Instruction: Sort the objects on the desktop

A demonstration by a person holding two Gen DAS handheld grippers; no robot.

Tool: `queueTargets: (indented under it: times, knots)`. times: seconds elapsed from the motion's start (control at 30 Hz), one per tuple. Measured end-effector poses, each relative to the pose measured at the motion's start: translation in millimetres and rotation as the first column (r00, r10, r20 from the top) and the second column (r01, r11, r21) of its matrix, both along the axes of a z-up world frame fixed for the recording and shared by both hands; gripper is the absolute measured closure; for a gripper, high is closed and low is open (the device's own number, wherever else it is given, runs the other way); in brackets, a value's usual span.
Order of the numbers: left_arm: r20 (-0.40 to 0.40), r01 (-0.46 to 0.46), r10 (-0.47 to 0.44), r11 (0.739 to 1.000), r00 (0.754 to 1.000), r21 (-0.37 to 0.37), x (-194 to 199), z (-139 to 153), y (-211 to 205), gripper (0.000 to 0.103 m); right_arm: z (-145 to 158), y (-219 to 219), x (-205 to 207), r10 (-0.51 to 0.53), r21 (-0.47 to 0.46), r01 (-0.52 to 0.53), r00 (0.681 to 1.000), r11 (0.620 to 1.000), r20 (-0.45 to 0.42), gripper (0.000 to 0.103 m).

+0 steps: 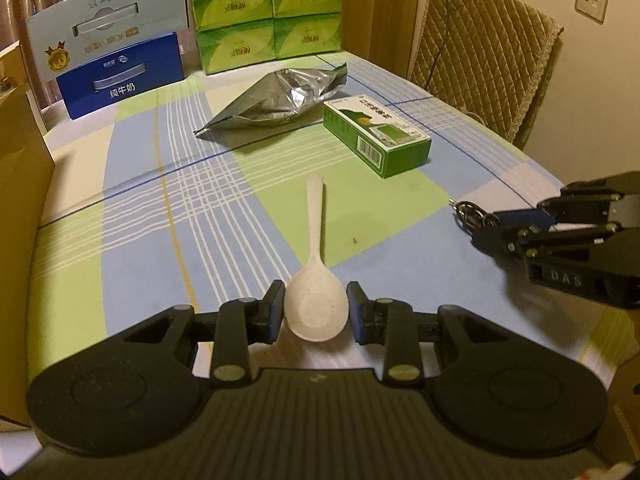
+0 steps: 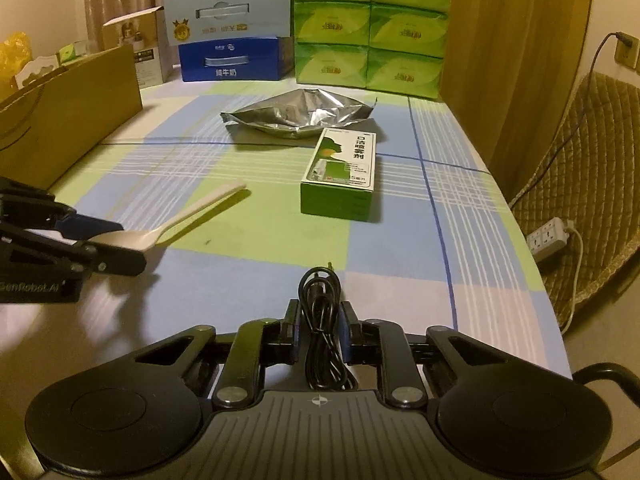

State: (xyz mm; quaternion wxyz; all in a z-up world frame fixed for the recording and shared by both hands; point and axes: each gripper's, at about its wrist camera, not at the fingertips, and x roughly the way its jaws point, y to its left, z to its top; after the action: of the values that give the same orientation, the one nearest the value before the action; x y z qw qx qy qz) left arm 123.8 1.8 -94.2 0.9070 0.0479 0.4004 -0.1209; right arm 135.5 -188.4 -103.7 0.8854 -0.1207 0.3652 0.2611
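In the left wrist view, the left tongs (image 1: pixel 316 308) sit low in the centre of the frame, their two blue-padded fingers (image 1: pixel 274 312) set on either side of the bowl of a white spoon (image 1: pixel 316 276). A thin gap shows at each pad, so the tongs stand apart around the bowl and not pressed on it. The spoon's handle points away toward the middle of the checked tabletop (image 1: pixel 160 208).

In the right wrist view, the right tongs (image 2: pixel 320 332) at lower centre are clamped on a coiled black cable (image 2: pixel 320 320), which stands up between the pads. In the left wrist view those same tongs reach in from the right edge with the cable end sticking out to the left.

Beyond the spoon, in the upper middle of both frames, a green box (image 2: pixel 342 172) lies flat, just beside a crumpled silver foil bag (image 2: pixel 300 116). At the far edge stand stacked green tissue packs (image 2: pixel 370 28) and a blue milk carton (image 2: pixel 232 60). A brown paper bag (image 2: pixel 68 128) stands at the left side.
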Motion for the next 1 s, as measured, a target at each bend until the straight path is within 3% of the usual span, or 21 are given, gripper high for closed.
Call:
queueTargets:
  times: [0.2,0.6,1.0]
  knots:
    - [0.04,-0.004,0.004,1.0,0.999,-0.015,-0.1,18.3,1.5,0.075,17.2,-3.5,-8.6,-0.01,0.022,0.01,1.0,1.0,0.018,0.089]
    - [0.111,-0.045,0.051,0.997,0.993,-0.055,-26.1,66.5,14.6,0.075,81.2,14.0,-22.8,0.021,0.086,-0.032,0.992,0.996,0.121,0.089]
    - [0.223,-0.183,0.187,0.982,0.957,-0.042,-68.2,138.0,83.4,0.075,163.0,88.7,-38.6,0.146,0.229,-0.183,0.974,0.956,0.171,0.089]
